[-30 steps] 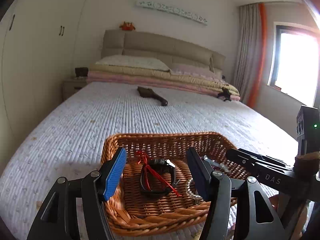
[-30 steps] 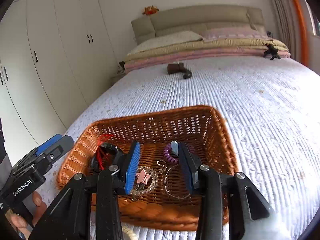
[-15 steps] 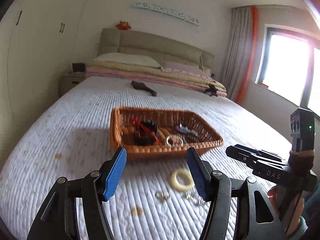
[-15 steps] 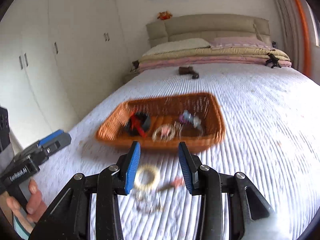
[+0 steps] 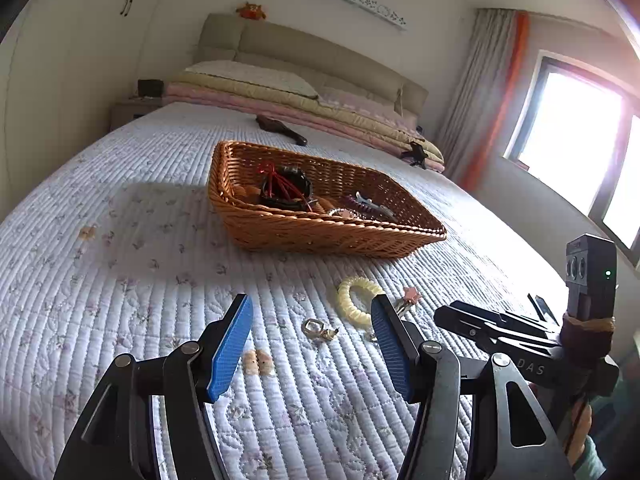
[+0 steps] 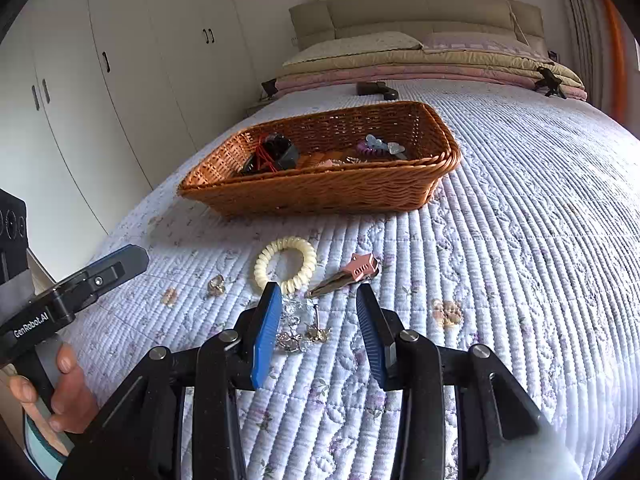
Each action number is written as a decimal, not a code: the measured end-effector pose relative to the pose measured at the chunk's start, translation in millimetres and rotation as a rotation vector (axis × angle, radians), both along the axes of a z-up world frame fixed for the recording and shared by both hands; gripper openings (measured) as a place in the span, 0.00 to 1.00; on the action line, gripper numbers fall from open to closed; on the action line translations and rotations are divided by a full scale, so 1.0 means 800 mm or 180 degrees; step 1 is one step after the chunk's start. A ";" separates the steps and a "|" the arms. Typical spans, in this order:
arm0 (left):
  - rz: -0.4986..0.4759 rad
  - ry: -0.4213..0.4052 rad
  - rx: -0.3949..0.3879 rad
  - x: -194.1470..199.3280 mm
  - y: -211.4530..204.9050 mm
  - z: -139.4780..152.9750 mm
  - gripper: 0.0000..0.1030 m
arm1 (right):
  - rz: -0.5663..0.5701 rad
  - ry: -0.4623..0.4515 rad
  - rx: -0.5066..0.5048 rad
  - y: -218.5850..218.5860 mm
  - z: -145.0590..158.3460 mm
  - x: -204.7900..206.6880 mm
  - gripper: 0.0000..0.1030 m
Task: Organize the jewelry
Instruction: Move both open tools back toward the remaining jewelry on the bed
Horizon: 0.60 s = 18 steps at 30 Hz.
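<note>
A wicker basket point(image 5: 320, 236) point(image 6: 320, 192) stands on the bed and holds a black band with red cord point(image 5: 286, 190) point(image 6: 272, 154), a purple coil tie point(image 6: 370, 149) and a clear clip. On the quilt before it lie a cream coil hair tie point(image 5: 356, 300) point(image 6: 285, 262), a pink star hair clip point(image 6: 352, 272) point(image 5: 410, 296), a small ring point(image 5: 318, 330) point(image 6: 216, 284) and a silver crystal piece point(image 6: 298, 322). My left gripper point(image 5: 312, 344) is open and empty above the ring. My right gripper point(image 6: 316, 332) is open and empty over the crystal piece.
The bed carries pillows and folded blankets point(image 5: 288, 96) at the head, with a dark brush point(image 5: 280, 128) beyond the basket. White wardrobes point(image 6: 120, 80) stand left, a window point(image 5: 572, 136) right. The quilt point(image 6: 520, 220) spreads to the right of the basket.
Both grippers have drawn back from over the basket toward the bed's near edge and dropped lower. The loose pieces on the quilt have come into view.
</note>
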<state>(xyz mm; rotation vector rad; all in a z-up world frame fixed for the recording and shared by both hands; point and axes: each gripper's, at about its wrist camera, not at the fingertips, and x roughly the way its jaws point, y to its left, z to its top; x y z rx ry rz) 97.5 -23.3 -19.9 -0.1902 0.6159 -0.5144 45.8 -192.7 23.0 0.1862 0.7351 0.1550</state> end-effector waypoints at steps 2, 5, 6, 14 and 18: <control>-0.0017 0.0037 0.0004 0.001 -0.001 -0.003 0.60 | 0.0045 0.0058 0.0022 0.001 -0.005 0.003 0.41; -0.0059 0.0081 0.0016 0.006 -0.004 -0.005 0.60 | 0.0082 0.0102 -0.0016 0.005 -0.010 0.004 0.41; -0.0092 0.0098 0.0021 0.006 -0.004 -0.007 0.60 | 0.0100 0.0112 -0.0042 0.007 -0.012 0.005 0.41; -0.0238 0.0201 0.0395 0.010 -0.032 -0.023 0.55 | 0.0173 0.0223 -0.0073 0.014 -0.020 0.010 0.39; -0.0252 0.0253 0.0514 0.012 -0.040 -0.028 0.44 | 0.0193 0.0292 -0.0034 0.012 -0.025 0.015 0.33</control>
